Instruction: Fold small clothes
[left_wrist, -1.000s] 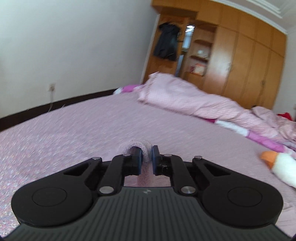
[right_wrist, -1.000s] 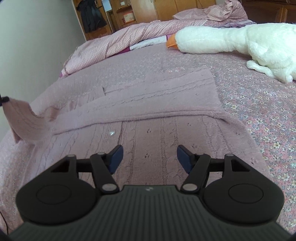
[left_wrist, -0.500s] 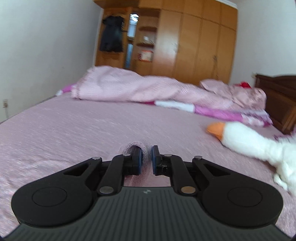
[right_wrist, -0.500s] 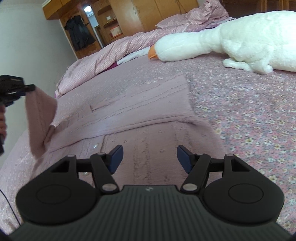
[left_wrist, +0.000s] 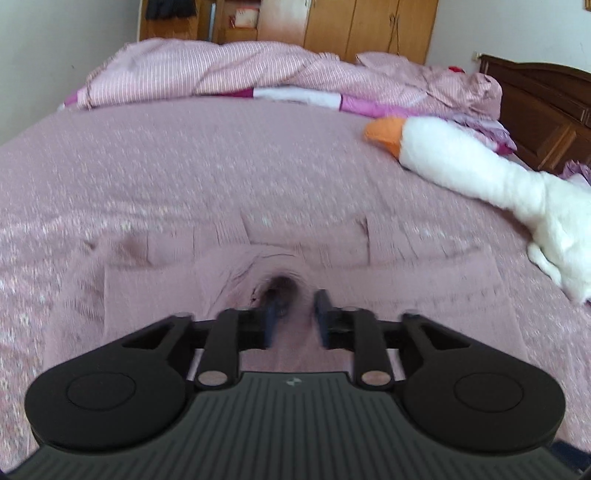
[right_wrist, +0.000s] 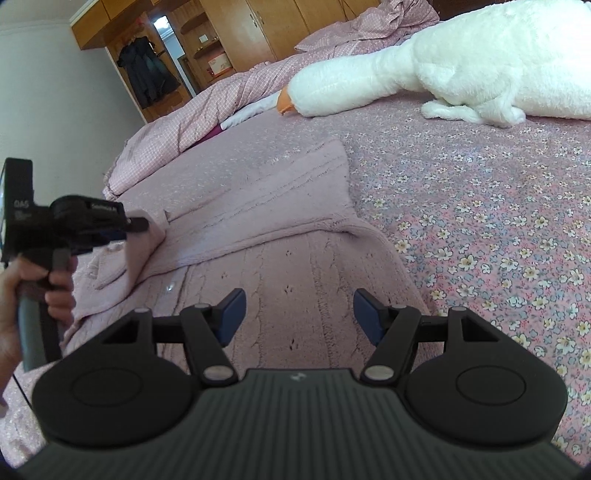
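We note a bedroom in even daylight. The bed (right_wrist: 480, 206), under a pink floral spread, fills the foreground of both views. A rumpled pink quilt (left_wrist: 229, 70) lies across it beyond the left gripper (left_wrist: 295, 320), and a white plush goose (right_wrist: 461, 62) ahead and to the right. Behind stand a wooden wardrobe (left_wrist: 369, 26) with open shelves, a dark garment (right_wrist: 147, 74) hanging at its left, a plain pale wall (right_wrist: 55, 110), and a dark wooden headboard (left_wrist: 546, 107) far right.

Sweater (right_wrist: 303, 229) soft cable-knit; bedspread (right_wrist: 480, 221) floral cloth; goose (right_wrist: 461, 55) fluffy plush; wardrobe (left_wrist: 369, 29) glossy wood.
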